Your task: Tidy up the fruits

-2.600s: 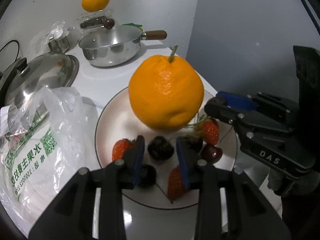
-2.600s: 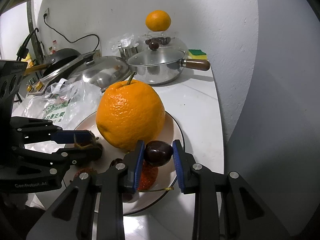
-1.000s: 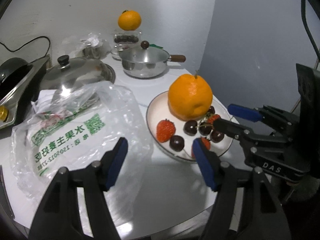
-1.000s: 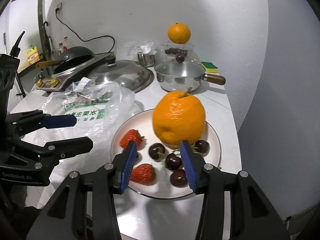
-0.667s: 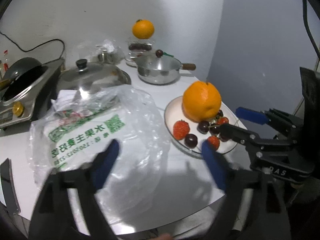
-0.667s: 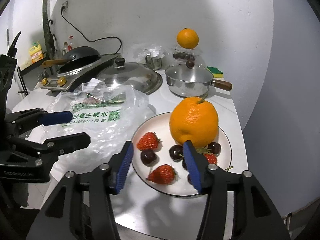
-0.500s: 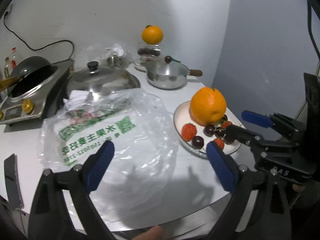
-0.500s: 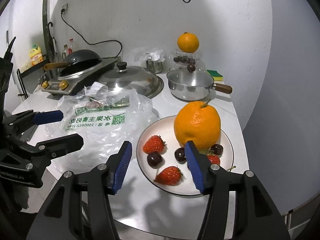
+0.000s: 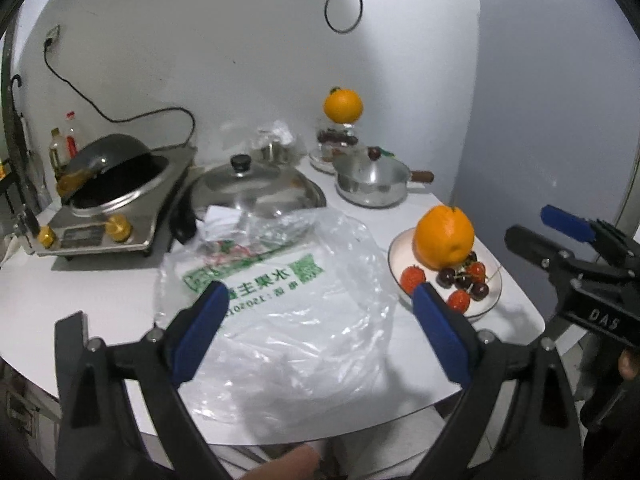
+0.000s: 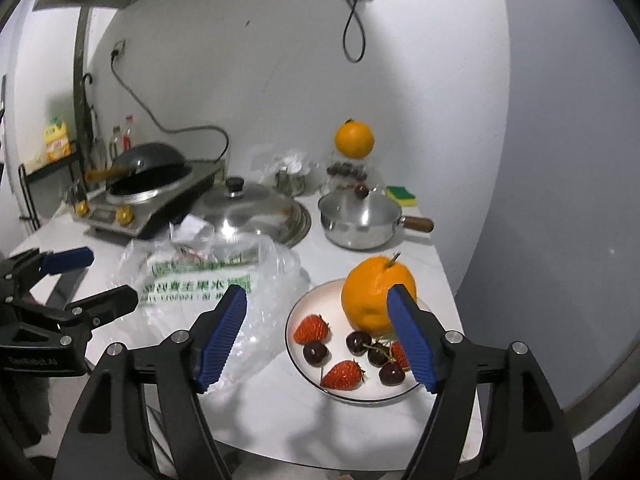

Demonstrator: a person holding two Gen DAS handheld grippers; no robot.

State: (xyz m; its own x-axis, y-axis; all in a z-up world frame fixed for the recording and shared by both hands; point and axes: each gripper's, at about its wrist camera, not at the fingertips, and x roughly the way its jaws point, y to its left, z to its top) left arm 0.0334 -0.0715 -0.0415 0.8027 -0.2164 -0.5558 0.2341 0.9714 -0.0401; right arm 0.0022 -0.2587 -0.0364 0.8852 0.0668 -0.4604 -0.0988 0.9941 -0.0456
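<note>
the fruits sit together on a white plate (image 10: 296,354) at the near right of the table (image 10: 280,416). a big orange (image 10: 372,296) stands at the far side of the plate. in front of it lie strawberries (image 10: 311,329) and dark cherries (image 10: 316,353). one strawberry is on the left, one is near the front edge, and one peeks out on the right, partly behind a blue finger. the cherries are in the middle, close to each other, some with thin stems.

the job looks almost done, or all done, since the fruit on the plate is neat and nothing lies loose on the table near it. a second orange (image 10: 354,139) sits on top of a glass jar (image 10: 347,178) far back by the wall. i cannot tell if that one should move too. an empty-looking plastic bag (image 9: 280,292) lies flat to the left of the plate, just beside it.

the right gripper (image 10: 324,336) is spread wide and holds nothing. it hangs in the air on the near side of the plate and touches no fruit. the left gripper (image 9: 328,328) is also spread wide and holds nothing. it hangs above the near part of the bag, apart from it.

far back are a silver pot (image 10: 360,218), a big lid (image 10: 250,210) and a dark wok (image 10: 148,168) on a cooker.
</note>
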